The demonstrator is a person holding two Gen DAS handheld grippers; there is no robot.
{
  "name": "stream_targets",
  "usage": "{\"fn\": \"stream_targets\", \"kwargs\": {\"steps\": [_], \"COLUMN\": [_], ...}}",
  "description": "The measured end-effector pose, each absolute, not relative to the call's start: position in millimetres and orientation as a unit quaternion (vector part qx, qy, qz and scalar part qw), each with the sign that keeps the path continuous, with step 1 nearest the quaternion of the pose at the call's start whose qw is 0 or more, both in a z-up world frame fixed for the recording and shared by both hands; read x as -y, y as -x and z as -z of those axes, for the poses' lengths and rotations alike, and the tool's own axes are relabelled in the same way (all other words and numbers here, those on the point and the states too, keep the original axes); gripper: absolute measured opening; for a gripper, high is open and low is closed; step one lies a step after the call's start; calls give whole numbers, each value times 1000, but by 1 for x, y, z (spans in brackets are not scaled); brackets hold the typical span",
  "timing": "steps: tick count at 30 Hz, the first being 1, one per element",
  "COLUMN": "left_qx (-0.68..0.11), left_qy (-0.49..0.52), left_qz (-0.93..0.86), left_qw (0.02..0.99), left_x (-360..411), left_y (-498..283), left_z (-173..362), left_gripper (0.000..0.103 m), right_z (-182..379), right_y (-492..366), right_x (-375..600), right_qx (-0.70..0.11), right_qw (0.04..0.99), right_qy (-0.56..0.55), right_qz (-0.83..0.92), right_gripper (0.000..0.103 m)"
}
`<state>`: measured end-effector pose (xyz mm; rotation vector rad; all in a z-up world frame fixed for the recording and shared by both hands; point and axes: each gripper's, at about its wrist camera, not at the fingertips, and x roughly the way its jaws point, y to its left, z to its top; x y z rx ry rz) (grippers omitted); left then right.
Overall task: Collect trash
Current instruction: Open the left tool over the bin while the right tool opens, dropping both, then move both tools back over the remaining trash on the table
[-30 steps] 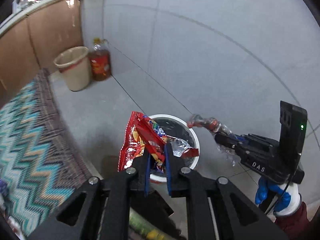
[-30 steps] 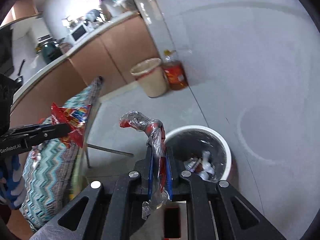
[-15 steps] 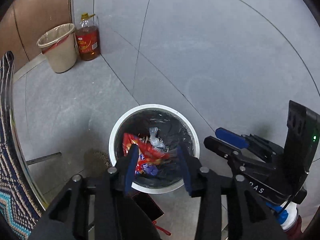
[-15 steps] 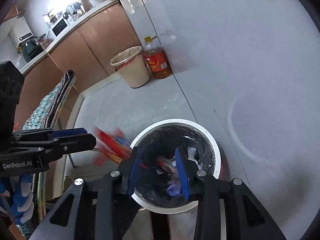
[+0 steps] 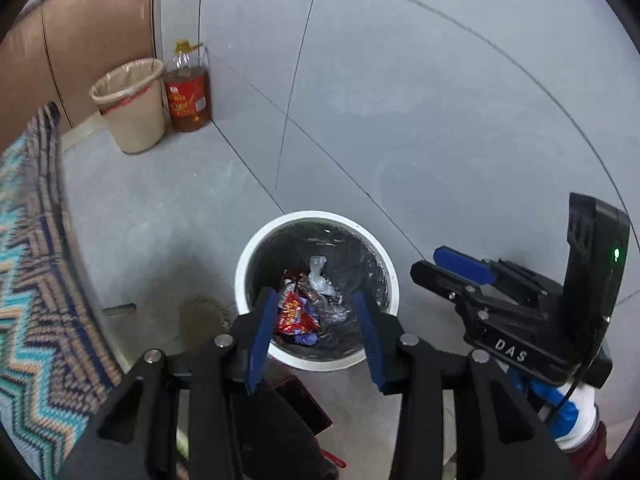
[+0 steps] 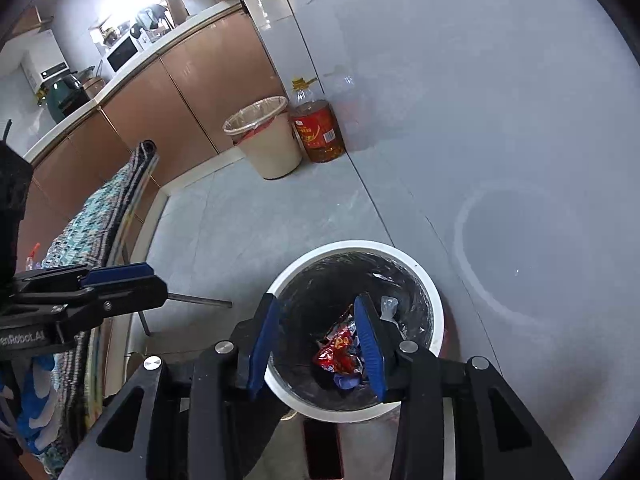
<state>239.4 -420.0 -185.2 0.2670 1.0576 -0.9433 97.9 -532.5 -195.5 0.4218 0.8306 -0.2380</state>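
A white-rimmed bin [image 5: 240,280] [image 6: 438,320] with a black liner stands on the grey floor. Inside it lie a red snack wrapper [image 5: 294,312] [image 6: 340,354] and crumpled clear plastic [image 5: 318,276] [image 6: 388,306]. My left gripper [image 5: 314,294] [image 6: 158,278] hangs open above the bin's near edge with nothing between its blue pads. To its right, my right gripper [image 6: 316,298] [image 5: 426,262] also hovers over the bin. Its jaws are opening and nothing is between them.
A beige lined bin [image 5: 132,120] [image 6: 268,144] and a bottle of amber oil [image 5: 188,96] [image 6: 318,132] stand by the wall and brown cabinets. A zigzag cloth [image 5: 32,280] [image 6: 96,232] covers furniture on the left. A dark red object [image 5: 300,404] lies beside the bin.
Both grippers have let go: the red snack wrapper and the clear plastic wrapper dropped into the bin. Both pairs of jaws went from shut to open. The left gripper sank a little.
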Motion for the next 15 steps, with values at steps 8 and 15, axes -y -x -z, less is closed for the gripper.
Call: {"fn": "stream_targets", "kwargs": {"steps": [8, 15], "left_qx": [-452, -406], "left_qy": [-105, -84], "left_qz": [418, 398], "left_qw": [781, 819], "left_x": [370, 316], "left_y": [-217, -196], "left_z": [145, 104], "left_gripper": [39, 39], "right_z": [155, 114], "right_y": [-82, -63], "right_x": [506, 474], "right_qx": [-370, -336], "right_qw": [904, 923], "right_qy": [-188, -164], "right_qz": [107, 94], "right_gripper": [40, 43]}}
